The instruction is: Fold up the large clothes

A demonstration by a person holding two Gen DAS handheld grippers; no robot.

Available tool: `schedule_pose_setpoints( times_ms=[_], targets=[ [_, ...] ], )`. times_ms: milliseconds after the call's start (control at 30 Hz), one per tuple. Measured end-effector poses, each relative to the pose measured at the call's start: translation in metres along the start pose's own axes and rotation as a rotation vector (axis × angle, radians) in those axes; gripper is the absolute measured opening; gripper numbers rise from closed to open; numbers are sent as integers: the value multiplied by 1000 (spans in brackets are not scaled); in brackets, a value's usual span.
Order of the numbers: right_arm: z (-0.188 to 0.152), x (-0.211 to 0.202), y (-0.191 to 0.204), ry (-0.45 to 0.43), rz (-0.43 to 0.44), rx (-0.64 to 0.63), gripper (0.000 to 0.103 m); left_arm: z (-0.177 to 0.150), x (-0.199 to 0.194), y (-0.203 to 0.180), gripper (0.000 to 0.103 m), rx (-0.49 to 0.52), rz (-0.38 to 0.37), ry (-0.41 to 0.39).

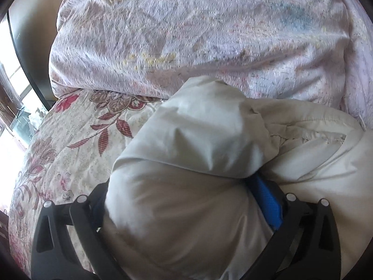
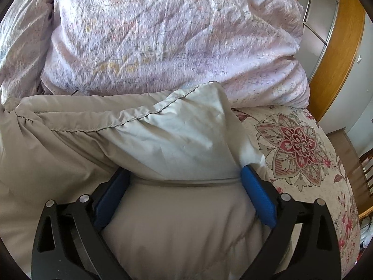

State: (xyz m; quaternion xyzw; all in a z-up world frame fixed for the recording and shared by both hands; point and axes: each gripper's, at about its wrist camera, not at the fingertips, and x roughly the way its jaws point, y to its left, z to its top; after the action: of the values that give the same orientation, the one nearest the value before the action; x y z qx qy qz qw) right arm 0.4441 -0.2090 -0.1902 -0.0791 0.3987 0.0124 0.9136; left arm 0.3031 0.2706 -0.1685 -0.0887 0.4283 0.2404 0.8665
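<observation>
We see the puffy beige padded jacket point(image 2: 163, 140) bunched in a thick fold on the flower-printed bedspread point(image 2: 300, 144), against the heaped pale pink quilt point(image 2: 163, 42). The left gripper point(image 1: 186, 200) and right gripper point(image 2: 184, 191) stand spread wide, jacket bulging between the blue pads point(image 2: 258, 198), apparently released. We judge one fold laid; flattening and further folds remain.

The left claw point(image 1: 186, 210) stands wide around a puffy beige jacket point(image 1: 186, 151) (on a floral bedspread point(image 1: 70, 144)).
</observation>
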Motion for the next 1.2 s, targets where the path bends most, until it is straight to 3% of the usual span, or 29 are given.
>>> schedule_pose_setpoints(
  times_ms=[367, 500, 667, 833, 1000, 1200],
  targets=[
    [-2, -1, 2, -2, -10, -5, 99, -3, -3, -2, 101, -8, -2, -1],
    [0, 2, 1, 22, -8, -1, 100, -1, -6, -5, 101, 5, 33, 24],
    [4, -9, -10, 100, 15, 36, 100, -3, -35, -4, 95, 20, 36, 45],
    [-17, -54, -39, 98, 54, 167, 100, -15, -86, 16, 94, 35, -35, 44],
    [-47, -97, -54, 101, 149, 250, 89, -40, -121, 54, 94, -74, -93, 92],
    [-69, -130, -3, 71, 315, 168, 77, -69, -134, 76, 94, -157, -115, 145]
  ],
)
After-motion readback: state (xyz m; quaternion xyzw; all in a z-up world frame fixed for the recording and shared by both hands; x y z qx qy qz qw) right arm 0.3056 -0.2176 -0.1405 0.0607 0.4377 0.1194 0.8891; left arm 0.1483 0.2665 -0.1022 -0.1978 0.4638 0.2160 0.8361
